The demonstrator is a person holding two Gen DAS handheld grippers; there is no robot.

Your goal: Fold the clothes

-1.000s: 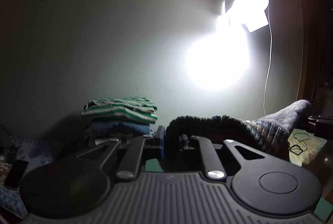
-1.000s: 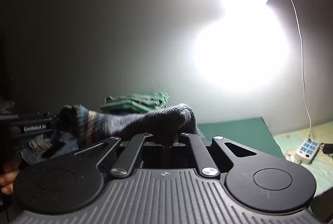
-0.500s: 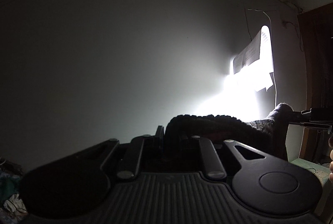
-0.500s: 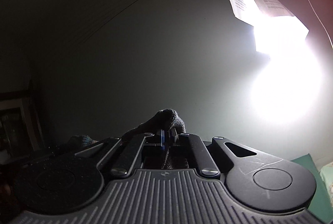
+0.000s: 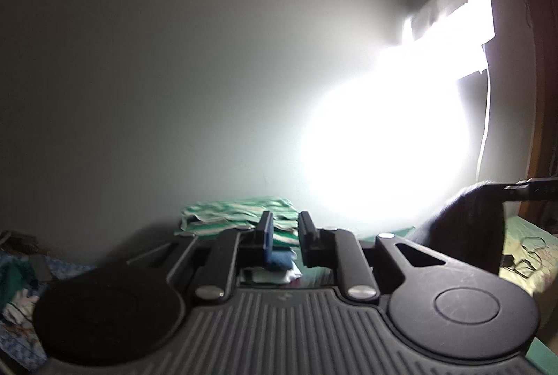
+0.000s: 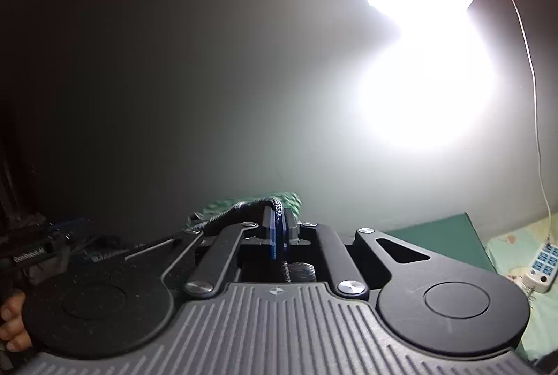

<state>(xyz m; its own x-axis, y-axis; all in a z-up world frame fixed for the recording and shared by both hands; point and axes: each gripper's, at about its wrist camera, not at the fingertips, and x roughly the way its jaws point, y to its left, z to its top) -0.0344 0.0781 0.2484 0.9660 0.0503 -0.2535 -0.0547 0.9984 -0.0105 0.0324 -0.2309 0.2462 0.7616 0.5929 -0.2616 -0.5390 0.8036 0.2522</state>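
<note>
Two wrist views share one blinding lamp (image 5: 394,138), whose glare washes out the wall at 2 o'clock and leaves the lower corners nearly black. Right gripper (image 6: 279,228) stands clenched on a dark knitted garment (image 6: 240,209): only a rope-like edge shows between its pads, running off toward 9 o'clock before the gripper body hides it (its full shape cannot be made out). Left gripper (image 5: 285,232) has its jaws opening with nothing between them; through the gap lies a stack of folded clothes (image 5: 237,216), green-striped on top, blurred. Only the left view shows the garment's bulk, a dark mass at 3 o'clock (image 5: 464,228), cut off below, hanging from the other gripper's tip. Only the right view shows a white power strip (image 6: 540,265) at 4 o'clock and fingers (image 6: 12,322) at 8 o'clock.
</note>
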